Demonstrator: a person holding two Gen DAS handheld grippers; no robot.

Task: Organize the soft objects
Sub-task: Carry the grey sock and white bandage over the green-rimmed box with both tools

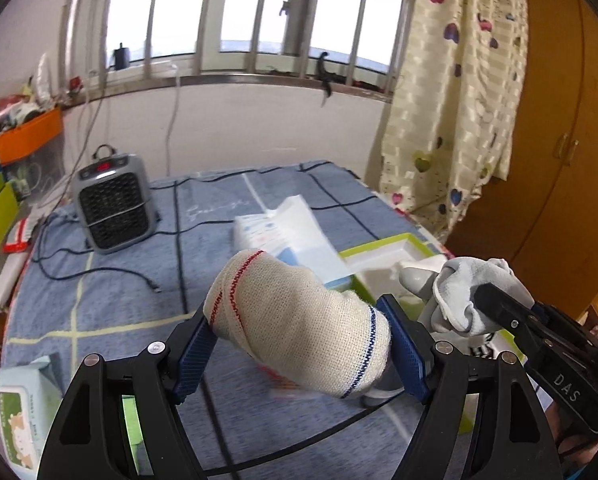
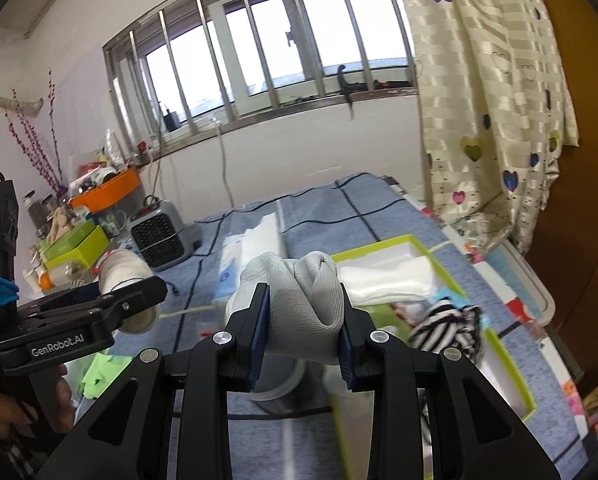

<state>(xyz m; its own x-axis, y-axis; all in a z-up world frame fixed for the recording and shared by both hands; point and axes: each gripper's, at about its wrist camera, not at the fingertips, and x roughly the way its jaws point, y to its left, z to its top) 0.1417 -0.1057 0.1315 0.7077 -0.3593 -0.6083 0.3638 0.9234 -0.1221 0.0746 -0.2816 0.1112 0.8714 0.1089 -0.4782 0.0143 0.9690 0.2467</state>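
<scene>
Soft goods fill both of my tools above a blue checked blanket point(image 1: 111, 280) spread over the tabletop. At lower centre of the left wrist view, my left tool point(image 1: 299, 344) is clamped across a cream knitted roll point(image 1: 295, 320) edged with red and blue stitching, its blue pads point(image 1: 193, 354) pressing the roll from either side. At lower centre of the right wrist view, my right tool point(image 2: 303, 336) is clamped on a bunched grey sock point(image 2: 299, 300), the cloth bulging up between the pads. The same sock shows at the right edge of the left view, gripped by the black tool that enters from lower right. Right of centre in the right view sits a lime-green box point(image 2: 511, 364) with a white lining; folded white cloth point(image 2: 387, 280) lies in its far end and a black-and-white striped piece point(image 2: 447, 328) lies nearer me, at the box's near side. Just left of the box, at mid-frame, a pack of white tissues point(image 2: 255, 248) rests on the blanket. A small grey heater point(image 1: 113, 204) stands at the left of the left view, its black cable trailing across the blanket. A pack of wet wipes point(image 1: 23, 408) lies at that view's lower left corner.
</scene>
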